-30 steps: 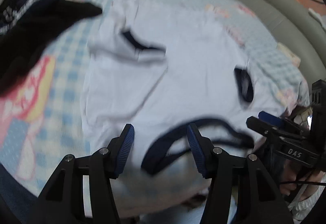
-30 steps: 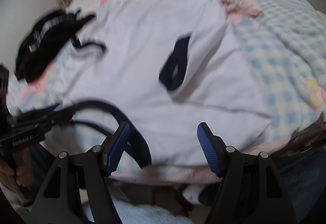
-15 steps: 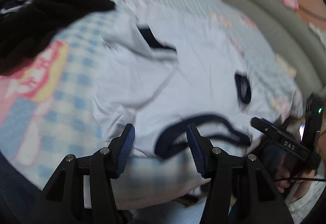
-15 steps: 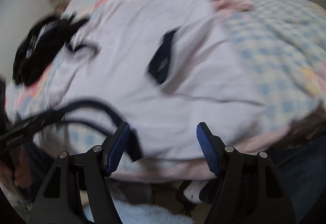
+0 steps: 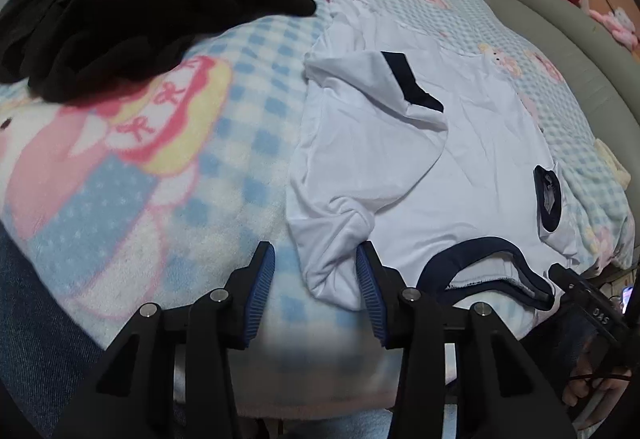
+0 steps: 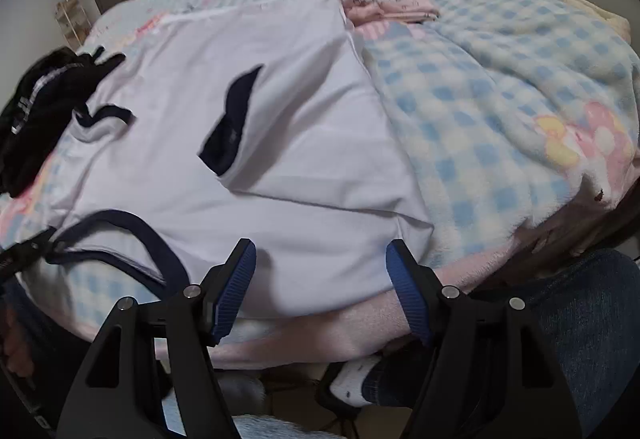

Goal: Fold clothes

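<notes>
We have the white shirt (image 5: pixel 460 159) spread flat on the bed (image 5: pixel 248 143), collar nearest us, ready for folding. Our left claw (image 5: pixel 316 279) gapes around its bunched shoulder; our right claw (image 6: pixel 320 279) hangs parted over the hem corner.

"DAS" on right gripper (image 5: pixel 591 309)
</notes>
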